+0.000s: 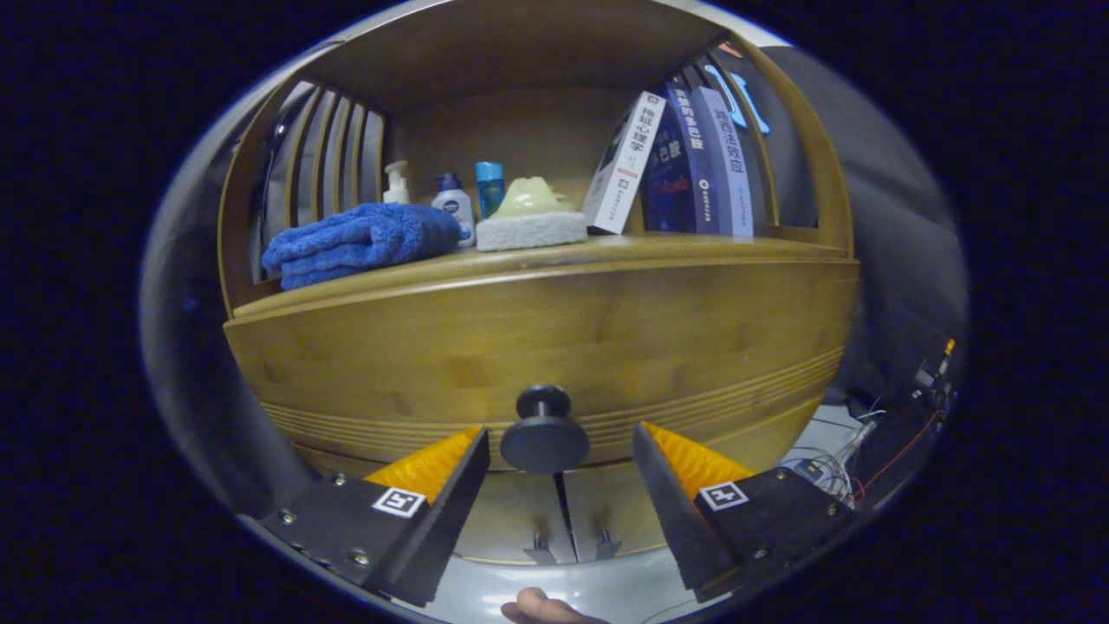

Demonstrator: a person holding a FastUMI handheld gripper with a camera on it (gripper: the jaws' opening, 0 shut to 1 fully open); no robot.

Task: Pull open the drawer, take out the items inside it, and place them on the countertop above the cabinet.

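Gripper view shows the tool (554, 472) spread wide, its fingers flanking the round dark knob (544, 432) without touching it. That knob sits on the shut drawer front (537, 334) at twelve o'clock from the fingers. I judge it rigid, smooth, maybe a little slick (a hard knob on a short stem), best pinched behind its flared head; the wooden drawer probably slides stiffly at first. Level and square-on, the tool faces the cabinet. Above, the worktop (693, 250) carries a blue towel (359, 241) at ten o'clock.
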